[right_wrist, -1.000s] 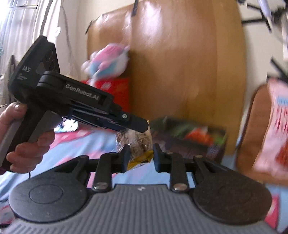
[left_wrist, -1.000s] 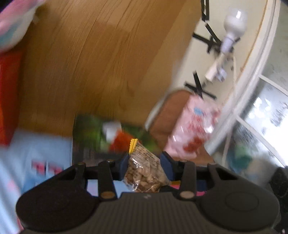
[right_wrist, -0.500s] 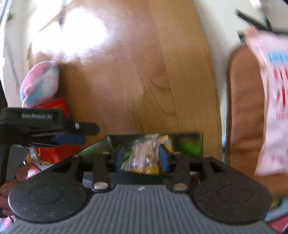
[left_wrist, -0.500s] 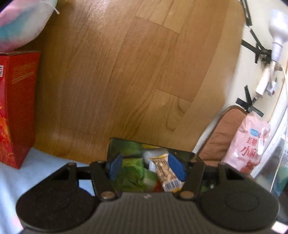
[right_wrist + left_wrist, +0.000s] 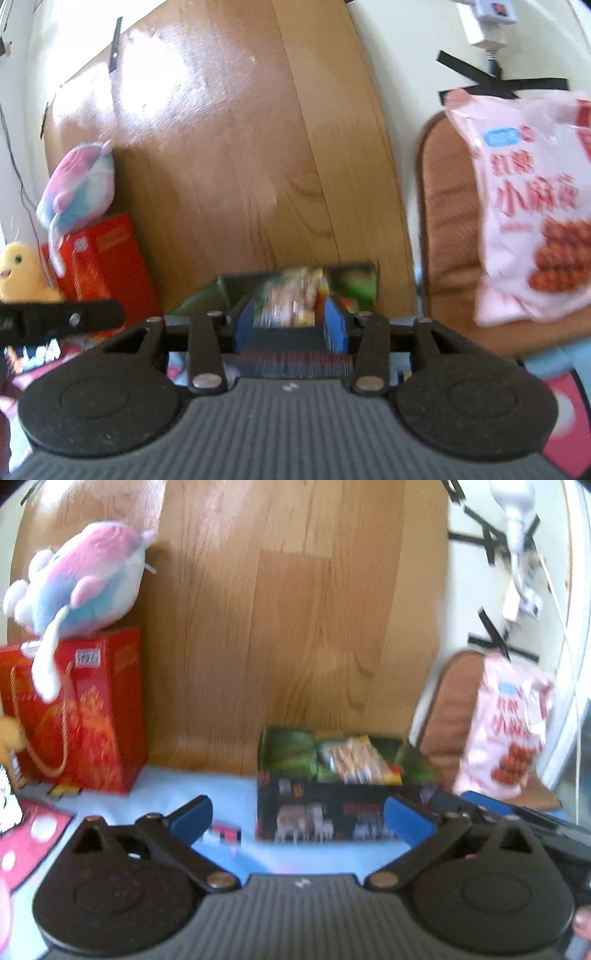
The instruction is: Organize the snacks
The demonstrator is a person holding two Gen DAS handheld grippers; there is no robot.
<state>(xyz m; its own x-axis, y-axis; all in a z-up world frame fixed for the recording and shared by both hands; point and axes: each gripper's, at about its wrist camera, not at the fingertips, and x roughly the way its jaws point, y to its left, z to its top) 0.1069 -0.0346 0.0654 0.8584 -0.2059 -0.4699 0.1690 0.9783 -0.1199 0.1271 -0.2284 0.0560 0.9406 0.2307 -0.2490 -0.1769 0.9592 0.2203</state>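
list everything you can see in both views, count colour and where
snack box: 1, dark printed with green flaps, on the blue cloth against the wood board
snack packets: several, clear, yellow and green, inside the snack box
wood board: 1, brown, upright behind the box
red bag: 1, red with gold cord handle, left of the box
plush: 1, pink, blue and white, on top of the red bag
yellow toy: 1, yellow, left of the red bag
pink bag: 1, pink with red print, leaning on the cushion
cushion: 1, brown, right of the board
left gripper: 1, black with blue jaws, wide open, empty
right gripper: 1, black with blue jaws, over the box; hold unclear from blur
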